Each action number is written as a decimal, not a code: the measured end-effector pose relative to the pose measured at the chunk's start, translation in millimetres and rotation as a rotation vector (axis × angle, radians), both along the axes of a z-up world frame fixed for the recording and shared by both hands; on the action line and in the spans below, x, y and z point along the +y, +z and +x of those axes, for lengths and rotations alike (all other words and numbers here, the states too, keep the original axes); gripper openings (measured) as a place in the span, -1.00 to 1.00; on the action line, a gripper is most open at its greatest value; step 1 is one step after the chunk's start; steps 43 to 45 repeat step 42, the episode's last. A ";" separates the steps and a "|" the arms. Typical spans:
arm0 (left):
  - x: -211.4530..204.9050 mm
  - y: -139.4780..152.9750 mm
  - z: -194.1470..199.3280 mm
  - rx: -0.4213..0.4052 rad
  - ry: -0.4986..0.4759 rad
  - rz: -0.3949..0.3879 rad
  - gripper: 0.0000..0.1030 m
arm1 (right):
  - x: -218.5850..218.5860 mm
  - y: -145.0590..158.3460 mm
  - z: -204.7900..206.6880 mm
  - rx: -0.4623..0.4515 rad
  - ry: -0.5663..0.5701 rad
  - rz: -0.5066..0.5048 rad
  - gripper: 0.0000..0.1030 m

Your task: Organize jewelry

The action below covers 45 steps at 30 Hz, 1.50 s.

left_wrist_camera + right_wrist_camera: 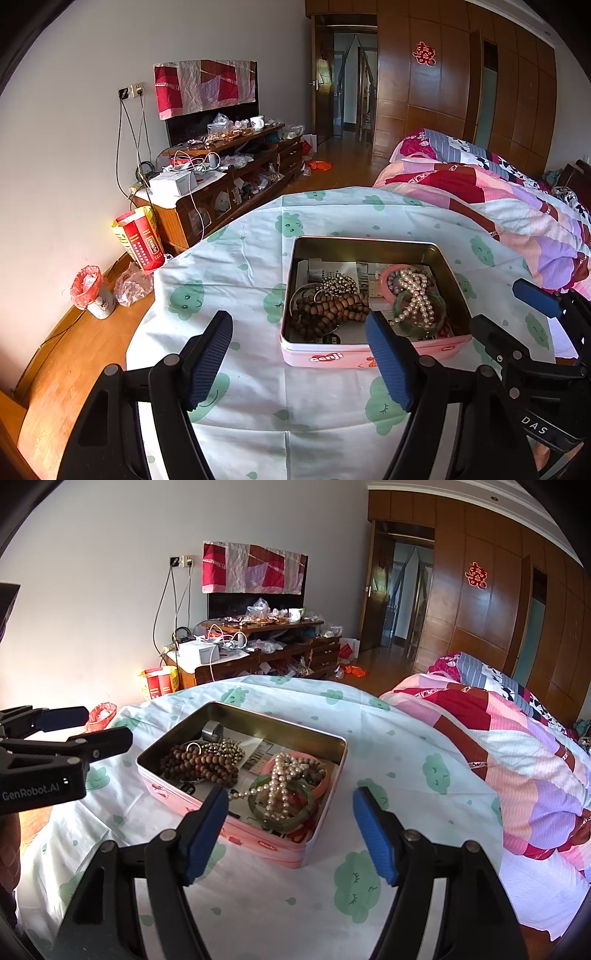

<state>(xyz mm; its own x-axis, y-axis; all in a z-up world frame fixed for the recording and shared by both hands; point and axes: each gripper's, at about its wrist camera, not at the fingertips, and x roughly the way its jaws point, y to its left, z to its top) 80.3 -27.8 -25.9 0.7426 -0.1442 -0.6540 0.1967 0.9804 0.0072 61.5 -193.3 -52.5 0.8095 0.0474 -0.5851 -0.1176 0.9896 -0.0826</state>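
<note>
My left gripper (299, 354) hung with jaws apart and empty, short of the tin (373, 354) on the cloth-covered counter (240, 266). The tin lay at about one o'clock from those jaws, its long axis running across my view. My right gripper (291, 834), jaws also apart and empty, had the tin at eleven o'clock, close ahead. Inside, wooden beads (199, 766) filled the left half; pearls (280, 786) draped over a green bangle (284, 812) on the right. I judged the right jaws nearer the pearls, the left nearer the beads
</note>
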 end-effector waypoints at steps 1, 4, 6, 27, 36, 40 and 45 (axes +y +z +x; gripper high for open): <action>-0.3 -0.3 0.3 0.000 -0.001 0.002 0.45 | 0.0 0.0 0.1 0.000 0.000 0.000 0.41; 0.9 0.8 0.1 0.001 0.003 0.005 0.45 | 0.7 0.5 -0.8 -0.002 -0.002 -0.001 0.43; 1.4 1.1 0.1 0.002 0.003 0.007 0.45 | 0.2 0.6 -1.2 -0.004 -0.004 -0.001 0.46; 4.7 1.6 -0.9 -0.004 0.020 -0.003 0.45 | -7.4 4.1 -3.1 -0.030 -0.019 0.010 0.54; 4.4 -2.0 -0.6 -0.006 0.046 0.022 0.53 | -7.6 3.2 -3.4 -0.027 -0.018 0.010 0.54; 5.0 -5.3 0.1 -0.007 0.054 0.034 0.53 | -8.0 0.8 -3.1 -0.022 -0.018 0.011 0.59; 5.9 -8.0 1.0 0.002 0.056 0.033 0.53 | -8.0 -0.8 -2.1 -0.019 -0.020 0.008 0.62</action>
